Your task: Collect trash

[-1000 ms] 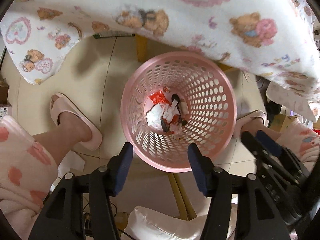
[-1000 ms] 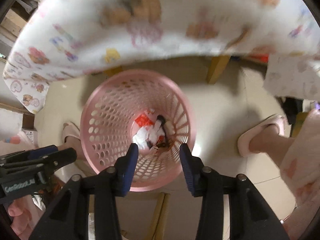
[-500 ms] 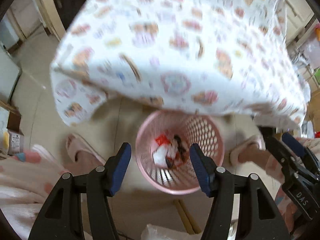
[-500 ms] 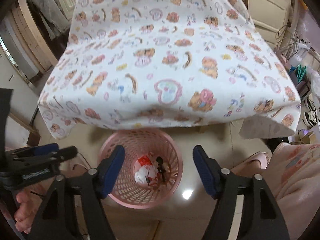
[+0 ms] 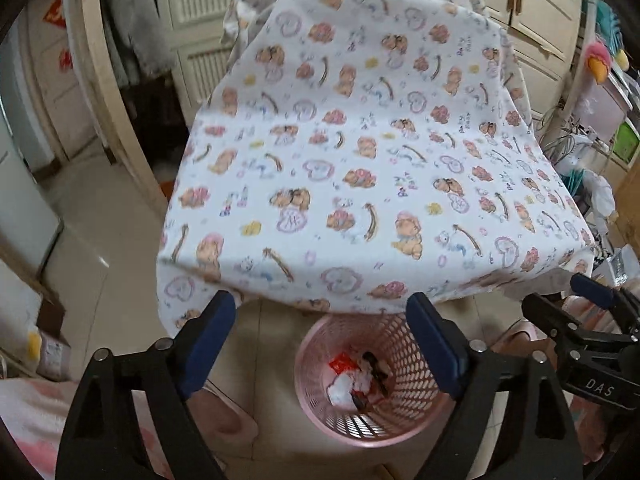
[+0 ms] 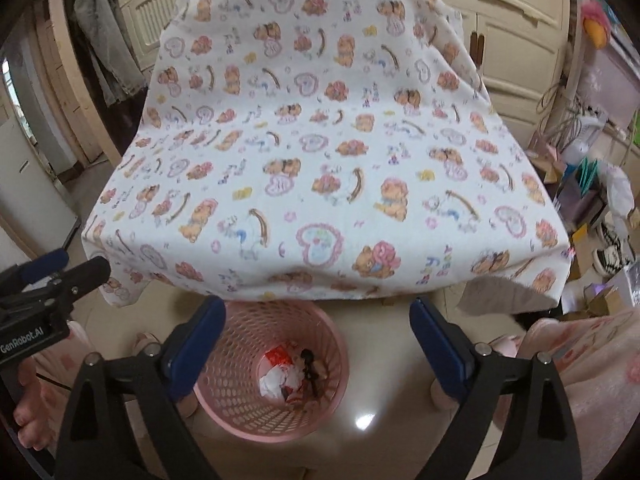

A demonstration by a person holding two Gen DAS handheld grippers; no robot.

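While both of my grippers hang above the floor with nothing between their fingers, the trash (image 5: 357, 376) sits at the bottom of the pink basket (image 5: 404, 344), which stands on the tiled floor (image 5: 100, 240) just below the near edge of the cloth-covered surface (image 5: 360, 168).

On the left, my left gripper (image 5: 322, 342) has its blue-padded fingers (image 5: 208, 338) spreading wider, empty, with the basket showing in the gap toward its right finger. On the right, my right gripper (image 6: 316, 346) is opening likewise, empty, the basket (image 6: 240, 360) toward its left finger. Each gripper is visible at the edge of the other's view.

As I judge it, the risks from here are few but real. The bear-print cloth (image 6: 320, 160) overhangs the basket's far rim; a low pass with wide fingers could snag the hem and drag the cloth. A knock on the light, perforated basket could tip it and spill what is collected. The person's slippered feet stand close on both sides, so a careless swing could strike them.

The trash looks like a small heap: crumpled white paper or tissue, a red-and-white wrapper and a dark, slim piece I cannot identify. No litter shows on the cloth.
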